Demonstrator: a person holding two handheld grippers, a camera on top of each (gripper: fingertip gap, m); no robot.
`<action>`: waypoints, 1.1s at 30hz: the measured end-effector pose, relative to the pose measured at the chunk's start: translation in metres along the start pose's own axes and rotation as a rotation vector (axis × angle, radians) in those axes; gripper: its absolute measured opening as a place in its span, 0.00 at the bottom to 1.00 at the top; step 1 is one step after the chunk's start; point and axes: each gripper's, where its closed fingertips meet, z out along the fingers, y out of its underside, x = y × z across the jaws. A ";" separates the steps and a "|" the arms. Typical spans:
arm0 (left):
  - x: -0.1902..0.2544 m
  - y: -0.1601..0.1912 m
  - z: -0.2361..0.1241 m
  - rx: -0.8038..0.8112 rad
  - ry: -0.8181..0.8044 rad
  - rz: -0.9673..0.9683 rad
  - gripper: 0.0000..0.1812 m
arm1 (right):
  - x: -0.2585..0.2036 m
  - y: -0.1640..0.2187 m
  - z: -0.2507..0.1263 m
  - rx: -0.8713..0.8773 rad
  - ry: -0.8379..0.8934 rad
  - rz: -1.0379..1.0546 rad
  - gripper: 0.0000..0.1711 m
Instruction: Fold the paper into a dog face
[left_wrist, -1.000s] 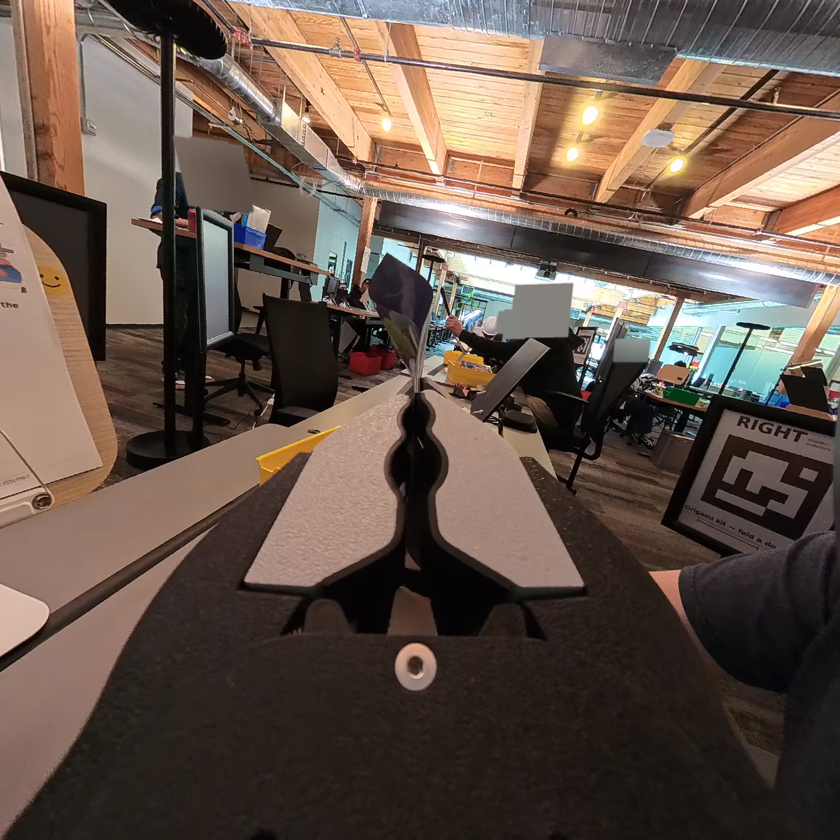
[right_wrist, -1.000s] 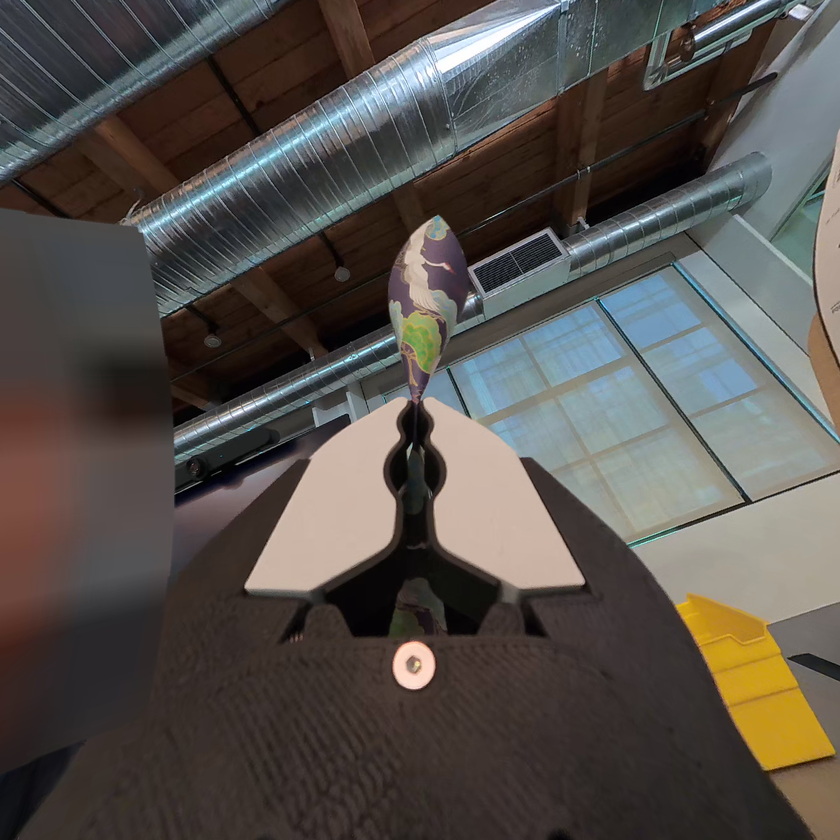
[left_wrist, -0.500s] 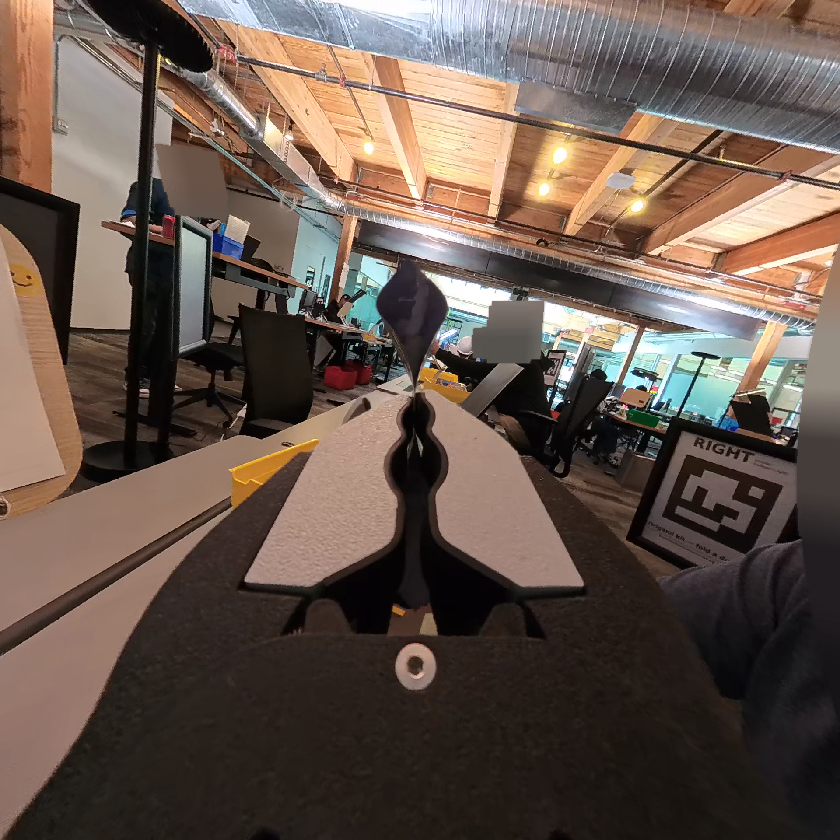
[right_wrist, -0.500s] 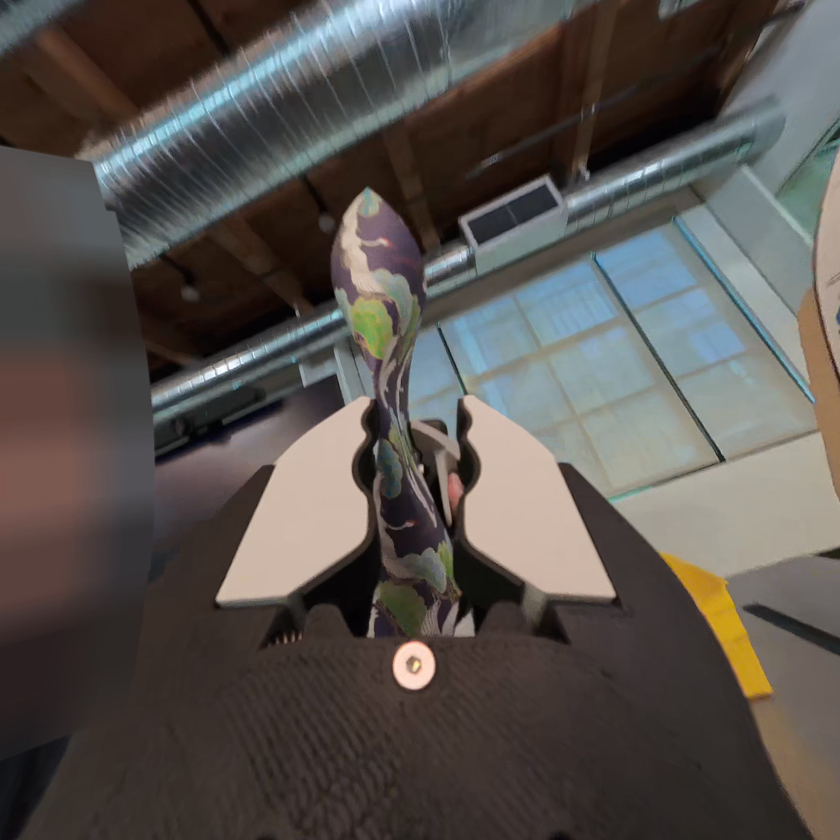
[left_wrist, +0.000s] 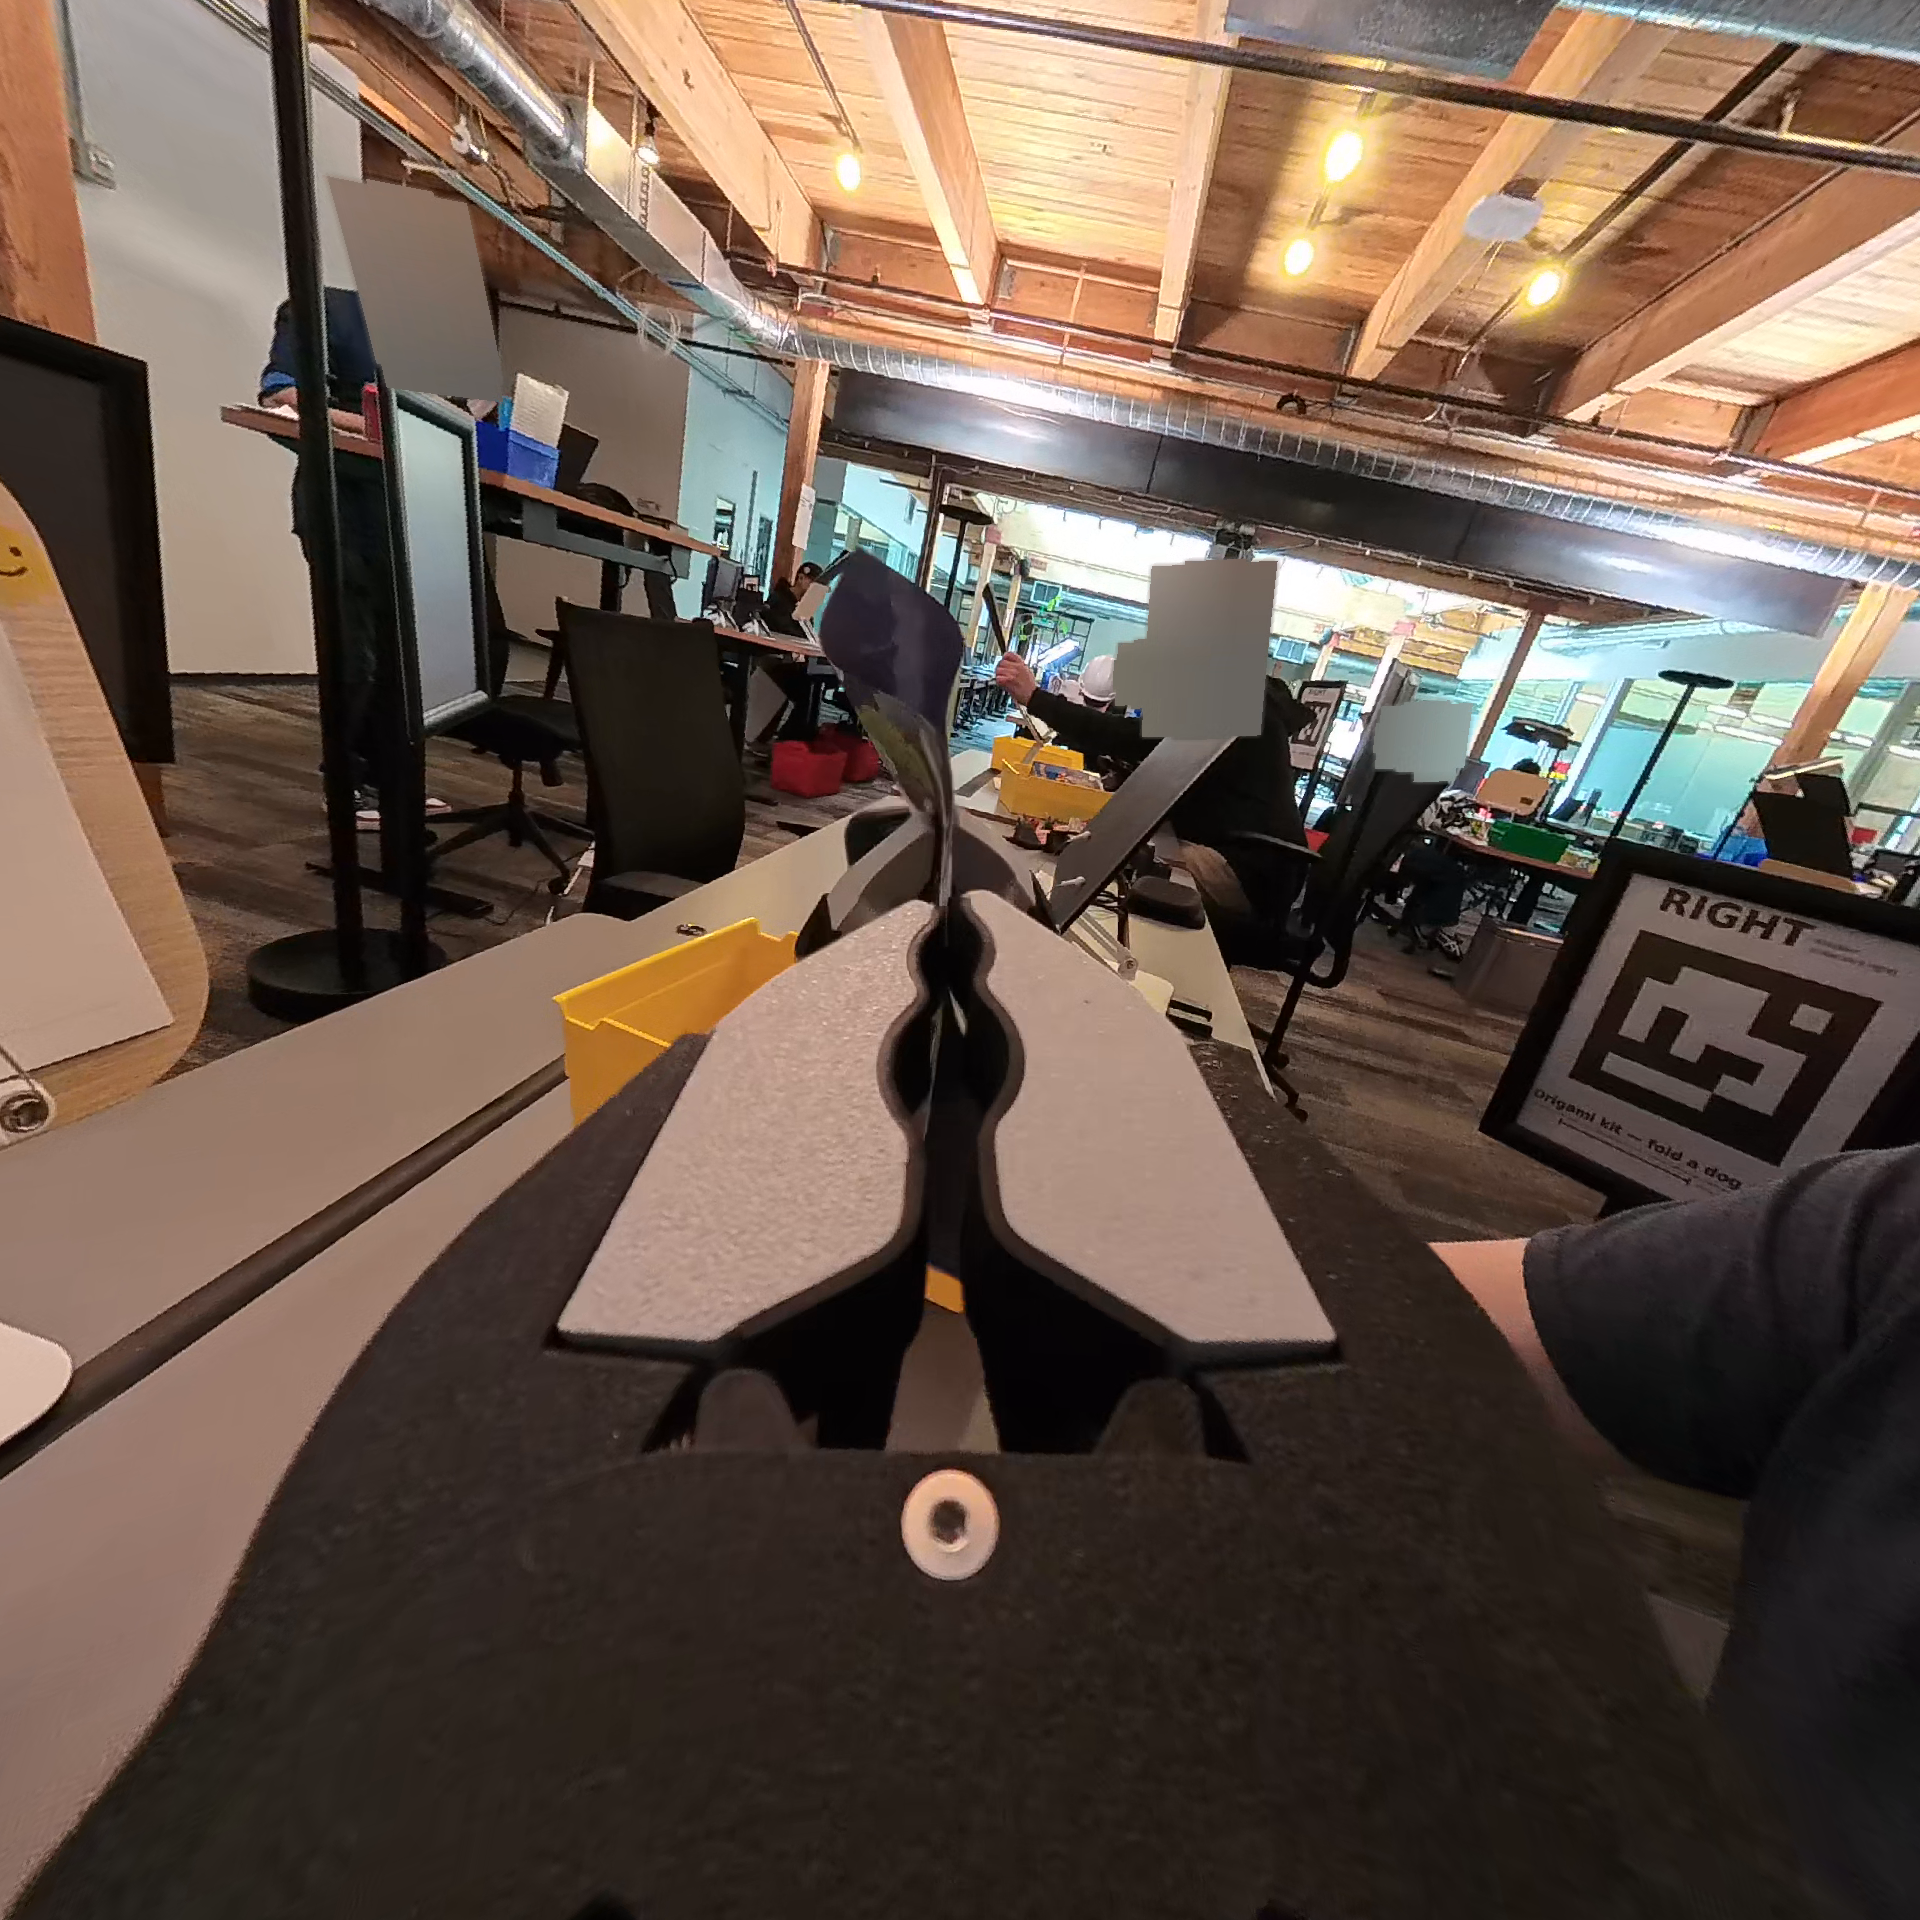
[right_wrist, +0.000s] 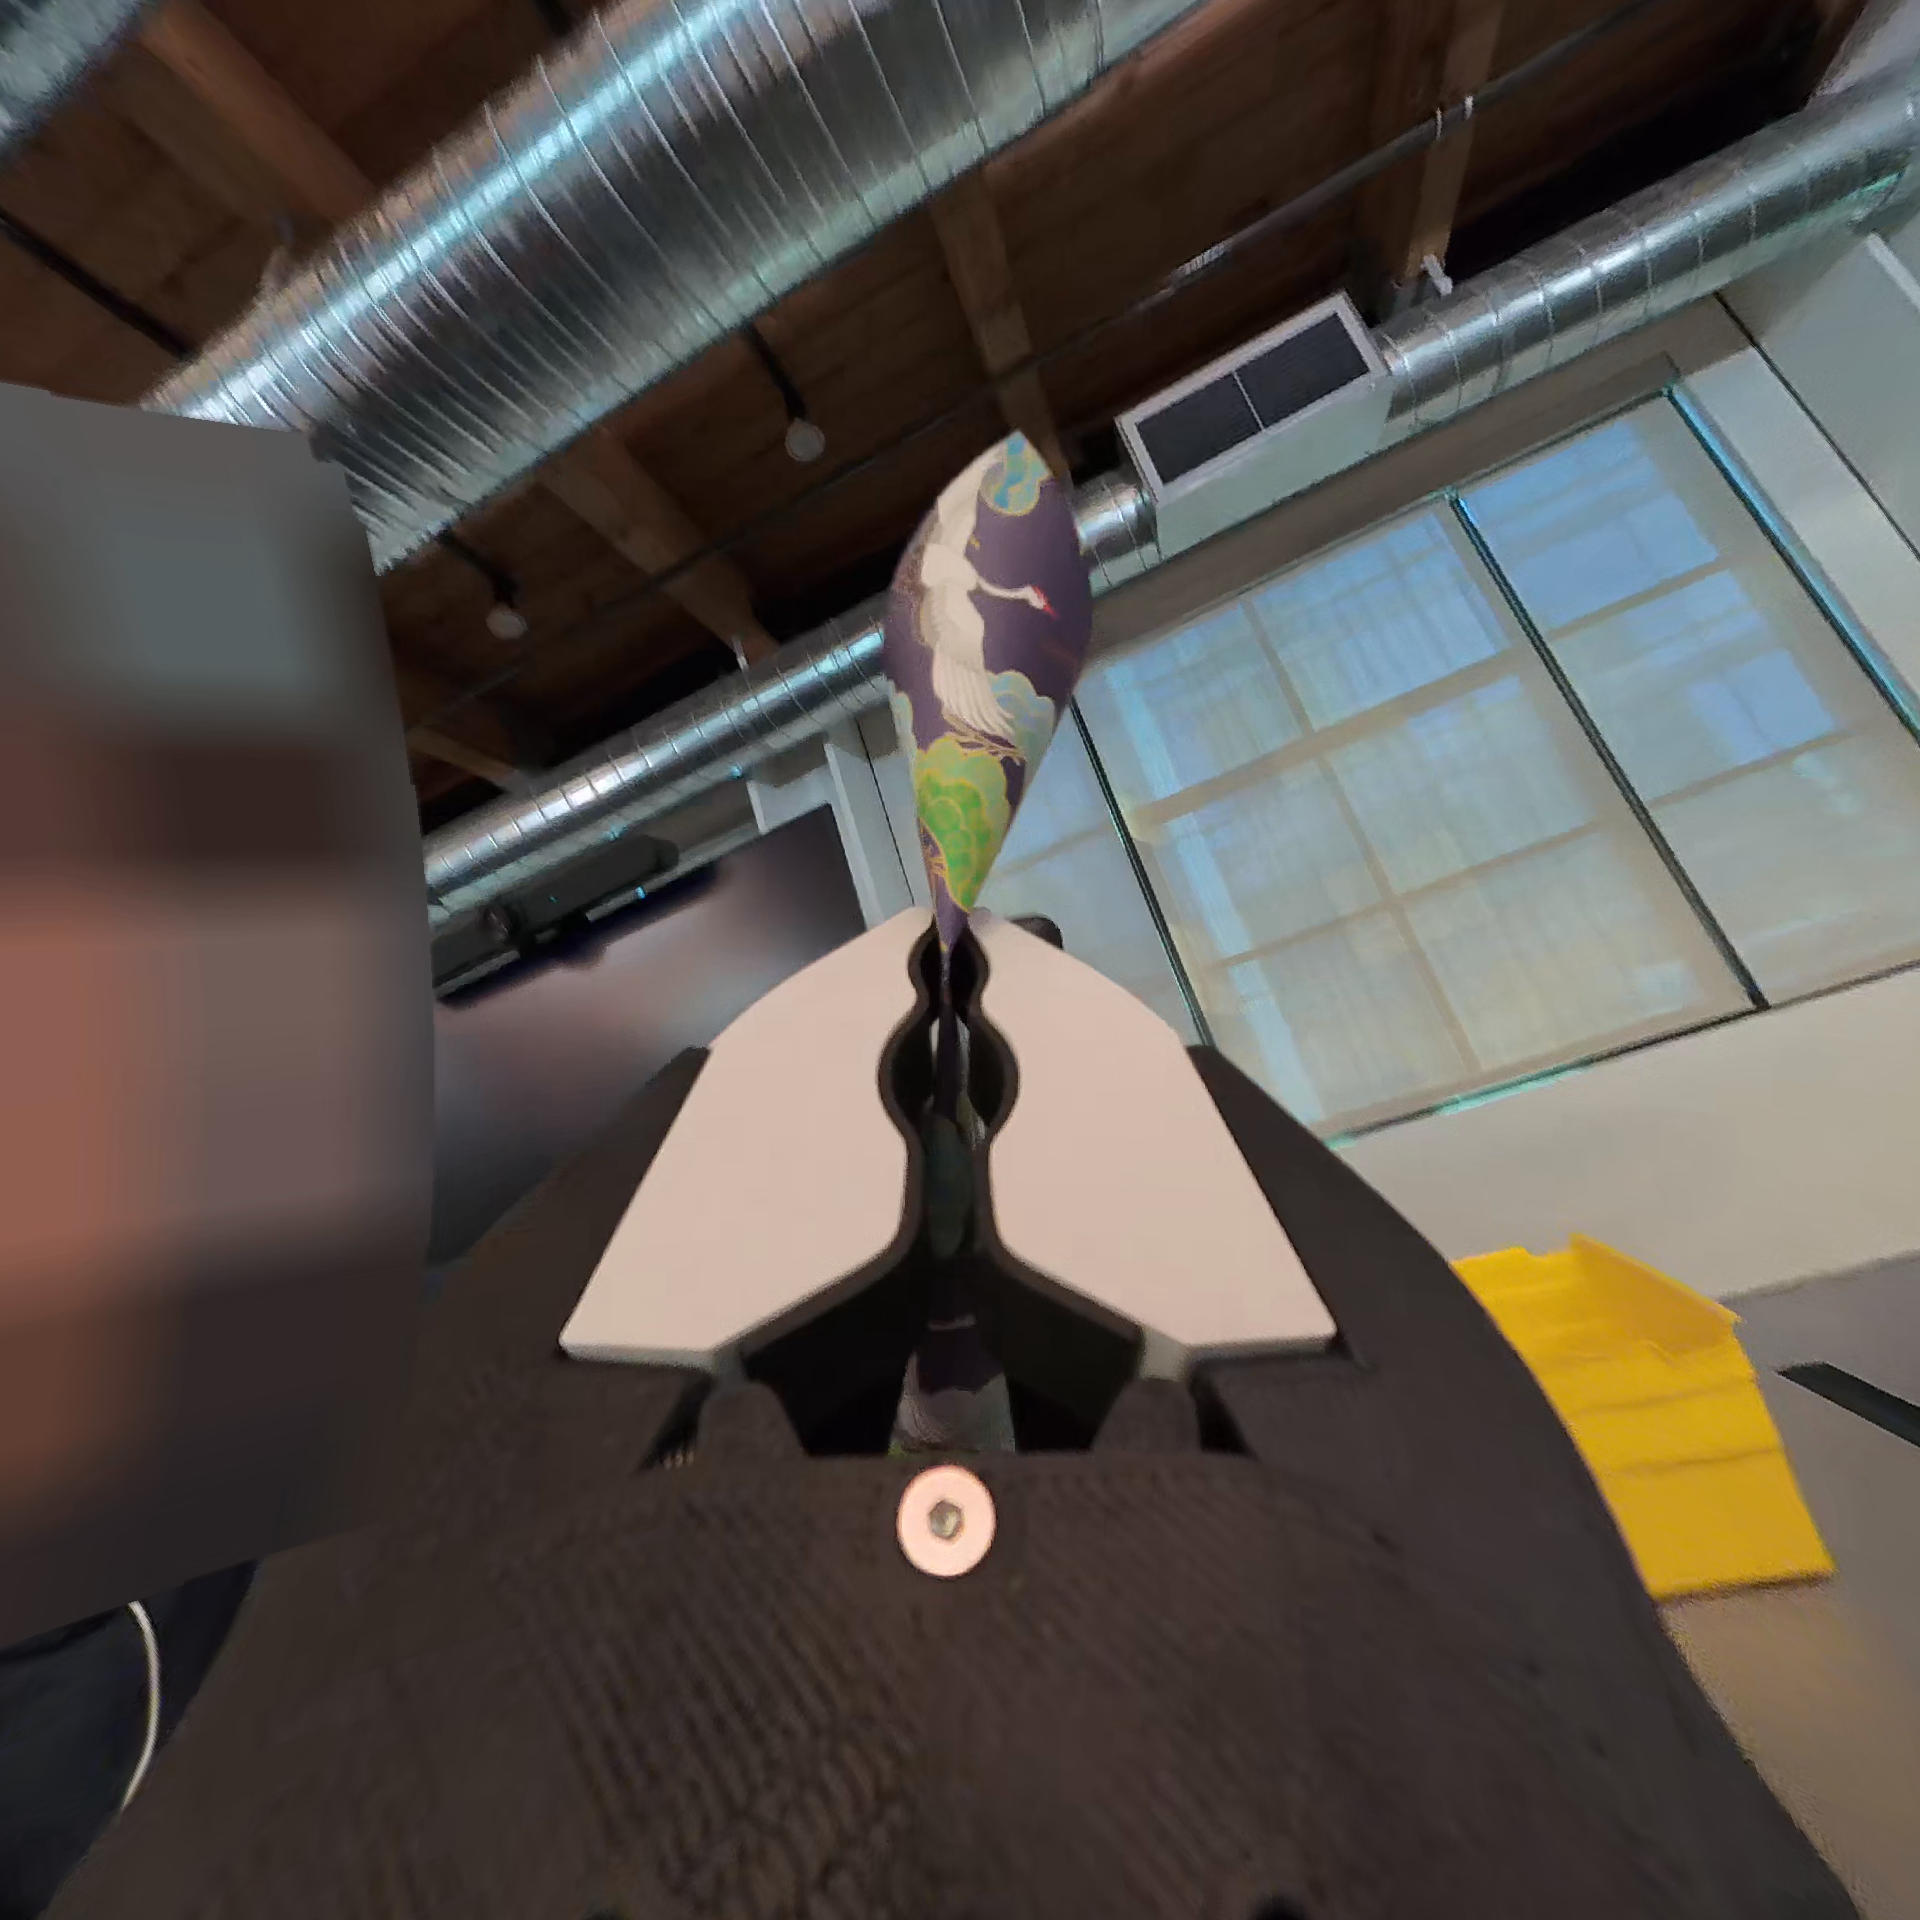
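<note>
The paper (right_wrist: 987, 675) is dark purple with a crane and green cloud print. It is held in the air between both grippers. My right gripper (right_wrist: 951, 927) is shut on it, and a curled leaf of paper stands up past its tips toward the ceiling. My left gripper (left_wrist: 951, 916) is also shut on the paper (left_wrist: 894, 675), whose dark curled flap rises above its tips. A dark grey shape just behind the left tips may be the other gripper. The part of the paper inside the jaws is hidden.
A yellow bin (left_wrist: 665, 1008) sits on the grey table (left_wrist: 260, 1143) ahead left; it also shows in the right wrist view (right_wrist: 1642, 1434). A framed sign (left_wrist: 1704, 1049) stands at the right. A person's dark sleeve (left_wrist: 1766, 1351) is close on the right. Chairs and desks lie beyond. The gap from one gripper's tips to the other's is roughly 6 cm.
The right gripper opened around the paper half a second ago and has shut on it again. The left gripper stayed shut while its view shifted slightly and the flap swung left.
</note>
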 end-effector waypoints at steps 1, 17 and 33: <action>0.000 0.001 0.001 -0.001 0.000 -0.002 0.00 | 0.000 -0.003 -0.001 0.035 -0.008 0.017 0.00; -0.001 0.005 0.006 -0.002 -0.026 0.014 0.00 | 0.004 -0.023 -0.016 0.249 0.041 0.024 0.00; -0.001 -0.003 -0.002 0.031 -0.004 -0.026 0.00 | 0.016 -0.035 -0.027 0.134 0.090 -0.098 0.27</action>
